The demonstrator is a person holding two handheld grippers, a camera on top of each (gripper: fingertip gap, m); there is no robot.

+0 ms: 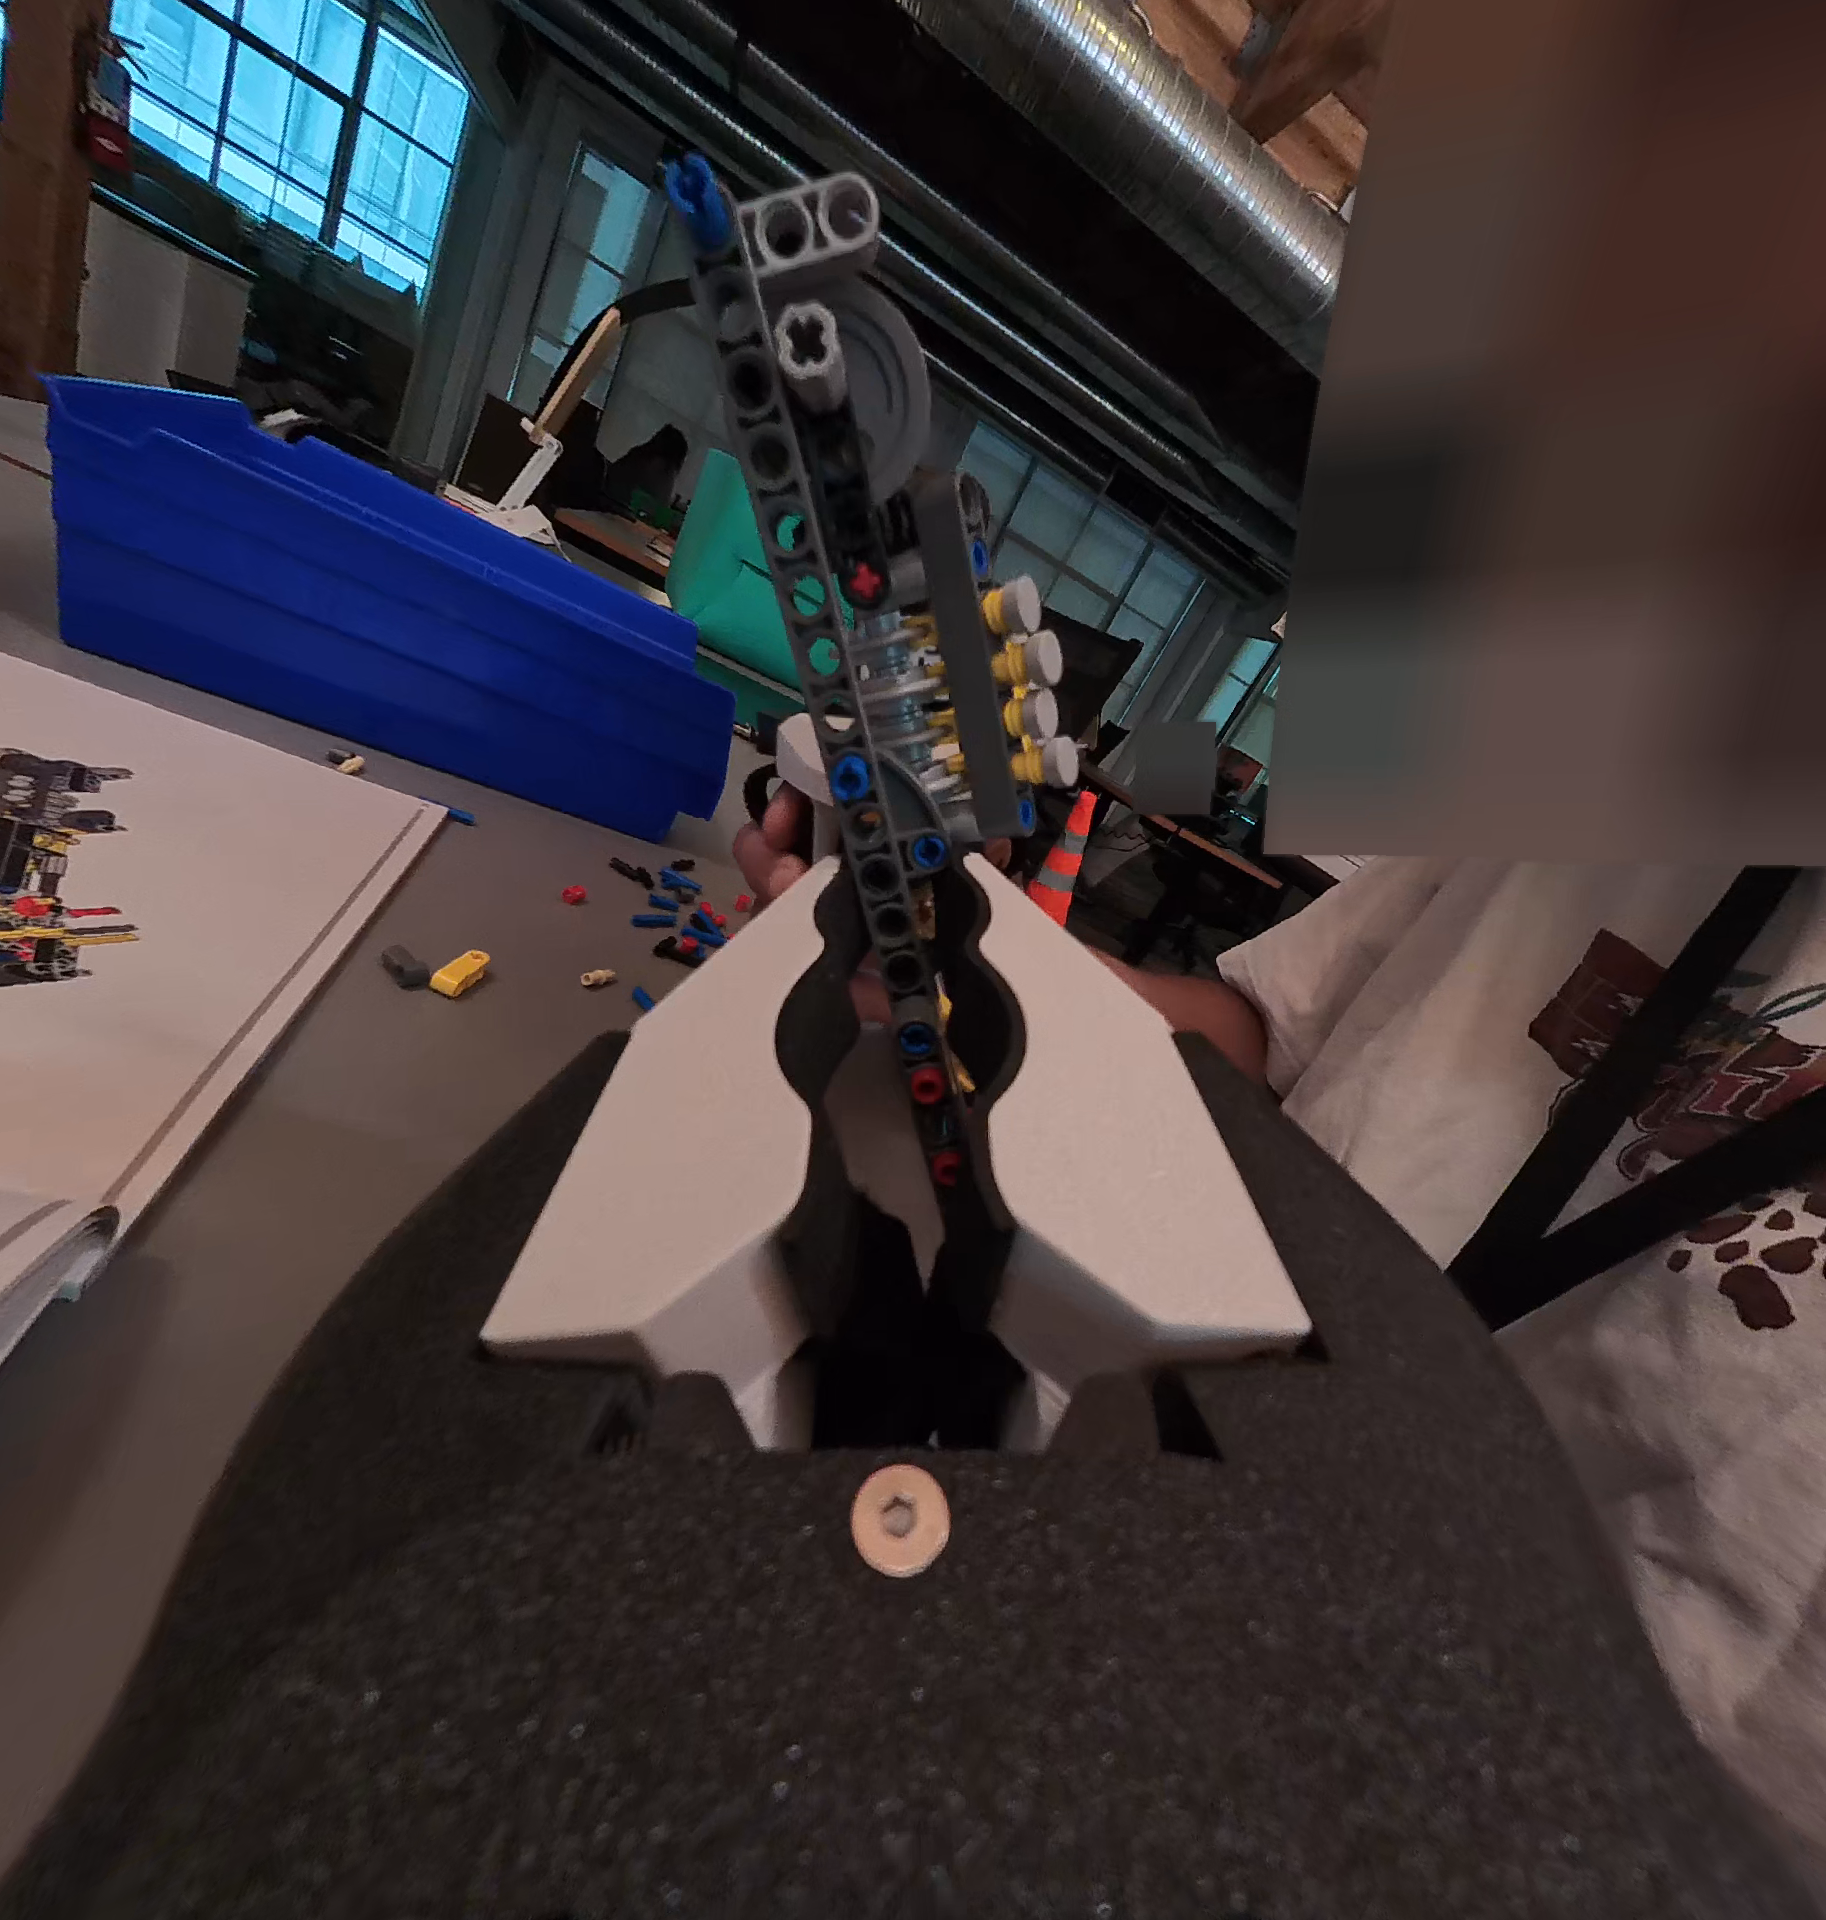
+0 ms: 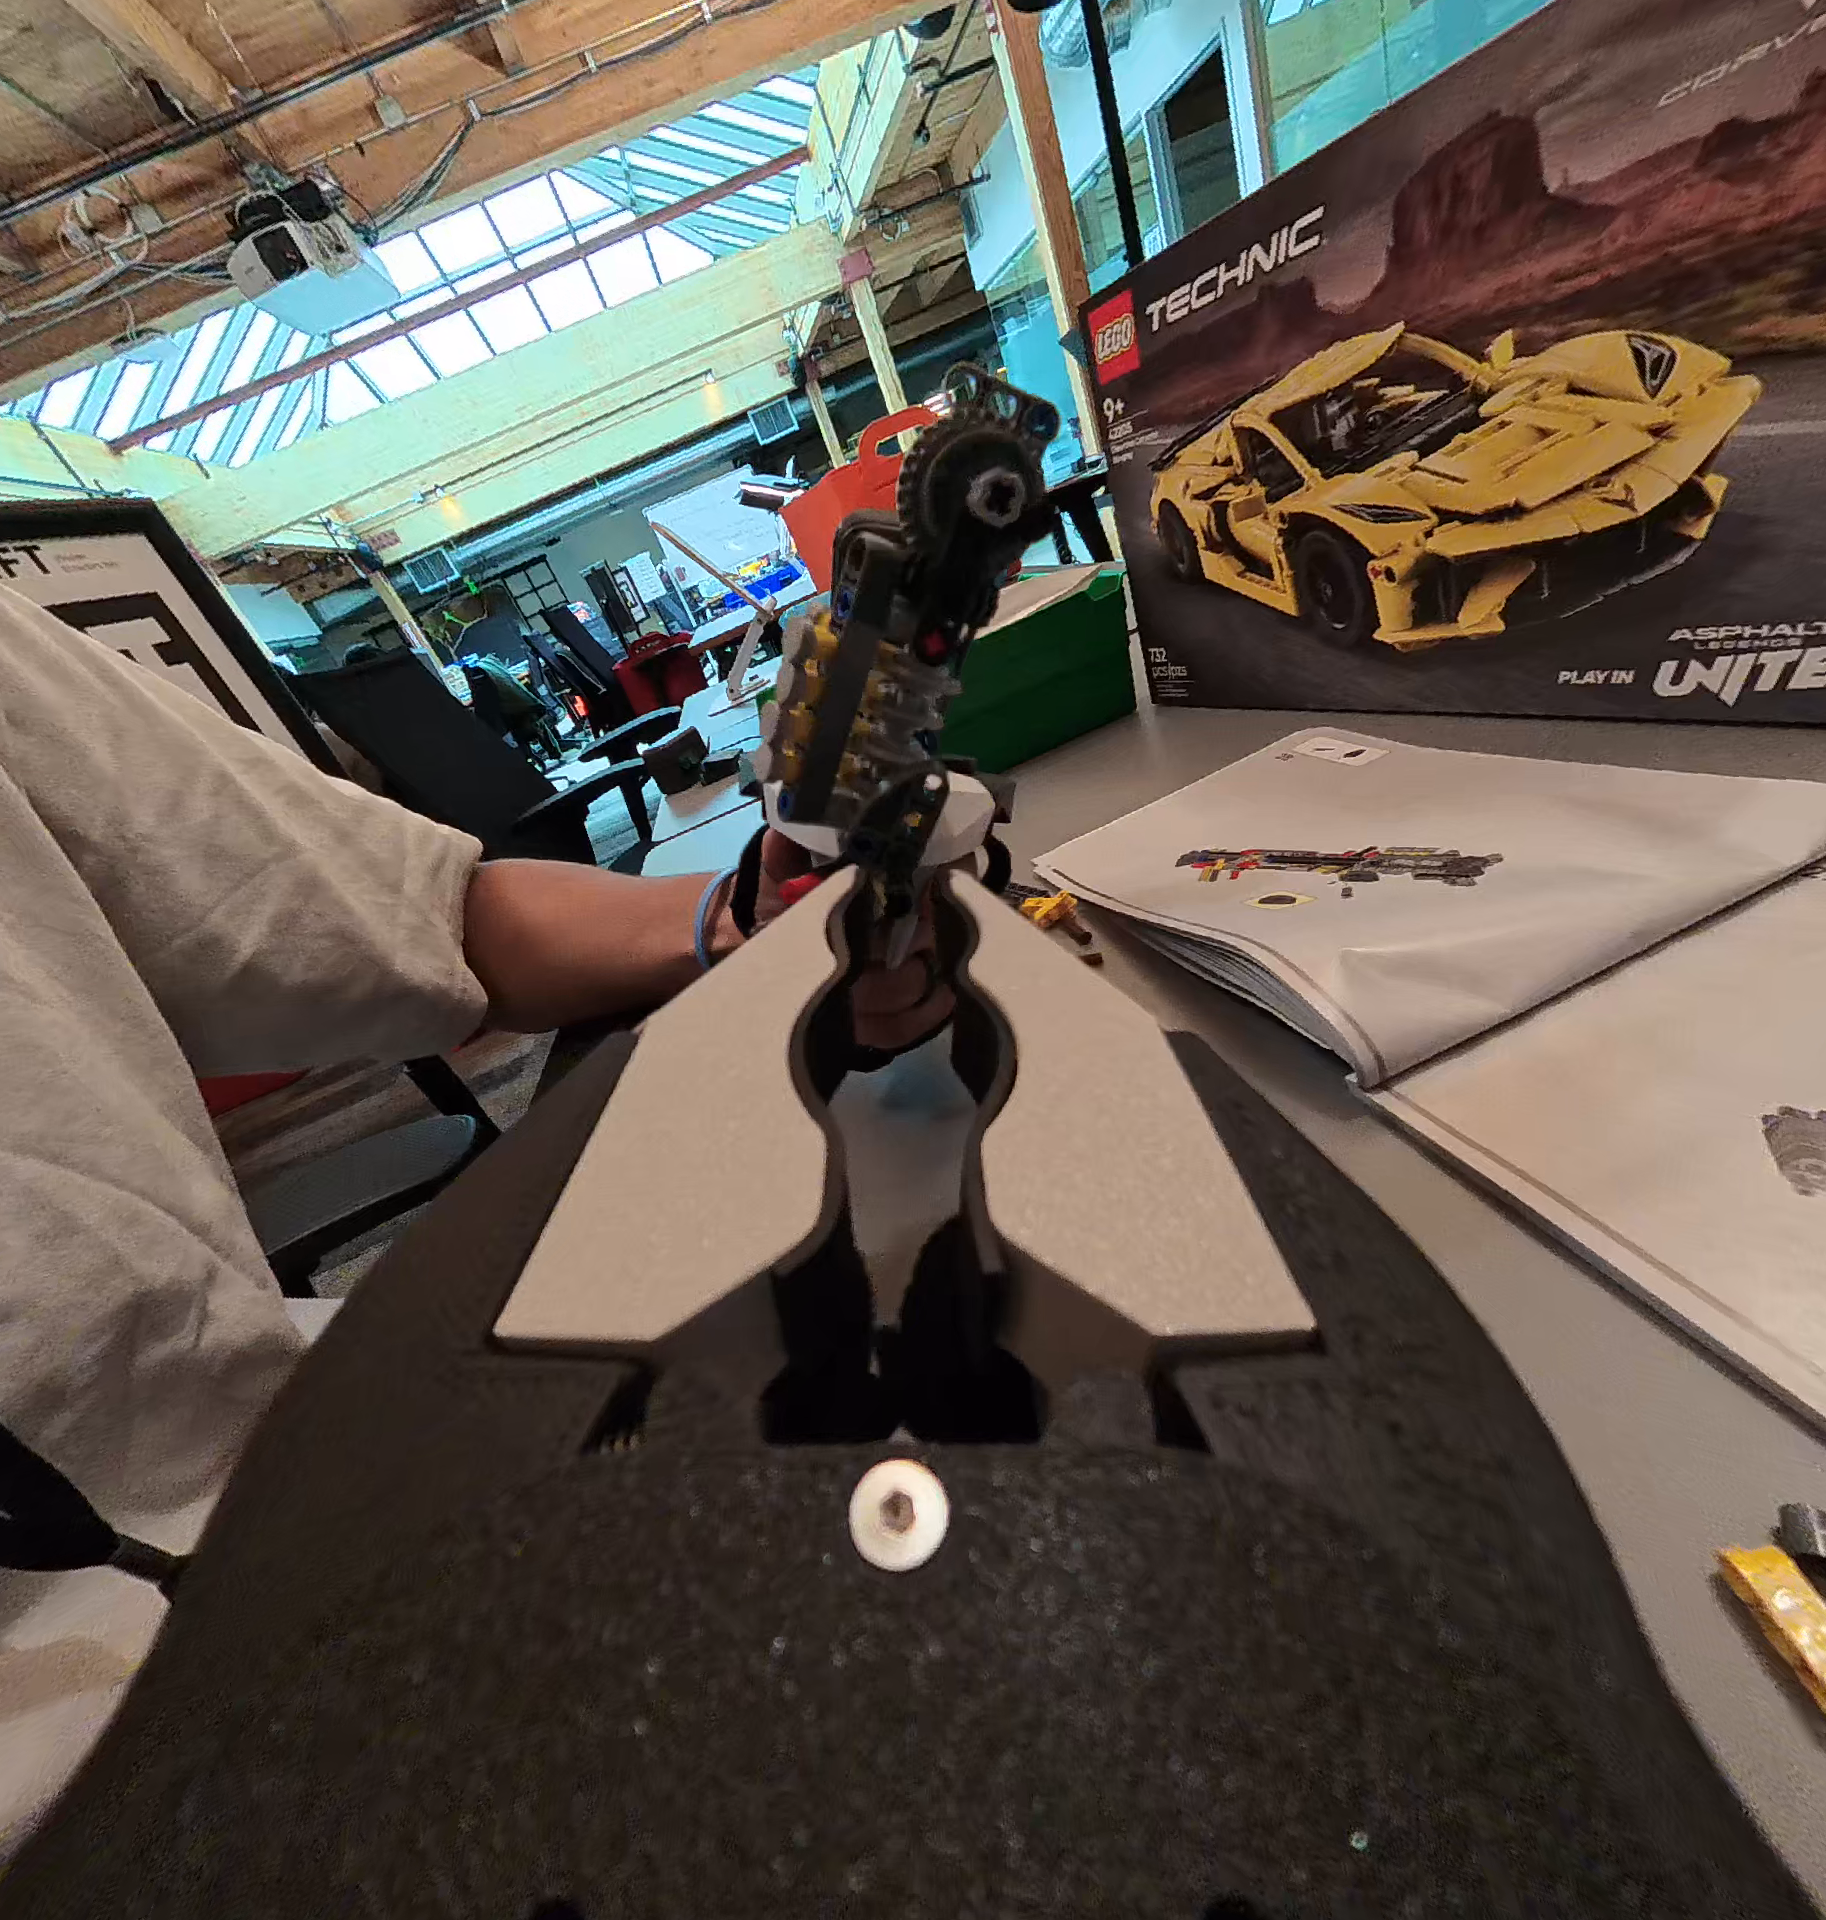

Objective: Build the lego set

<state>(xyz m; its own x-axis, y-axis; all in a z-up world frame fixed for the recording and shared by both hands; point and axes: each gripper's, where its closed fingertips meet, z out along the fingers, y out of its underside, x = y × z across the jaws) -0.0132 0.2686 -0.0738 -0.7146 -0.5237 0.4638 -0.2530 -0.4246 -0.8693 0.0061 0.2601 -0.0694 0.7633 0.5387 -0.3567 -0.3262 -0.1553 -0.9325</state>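
Note:
A lego assembly (image 1: 784, 499) of dark grey holed beams, a grey wheel, a spring and a row of yellow-and-grey pins stands upright in the air. My left gripper (image 1: 904, 883) is shut on its lower beam. In the right wrist view the same assembly (image 2: 888, 665) shows a black gear on top. My right gripper (image 2: 898, 894) faces the left one, jaws narrow around the assembly's lower end, and looks shut on it. The right gripper's white finger (image 1: 807, 764) shows behind the beam. The left gripper's white tip (image 2: 803, 831) shows just beyond mine.
Stacked blue bins (image 1: 369, 603), an open instruction booklet (image 1: 161, 935) and loose small pieces (image 1: 670, 914) lie on the grey table to the left. The set's box (image 2: 1460, 468), a green bin (image 2: 1044, 665) and a yellow piece (image 2: 1802, 1642) are on the right. A person sits close. My left and right fingertips are right by each other. Left tips and right tips are each some 20 centimetres from the yellow piece (image 2: 1802, 1642). Seen from the left wrist view (image 1: 458, 983) as well.

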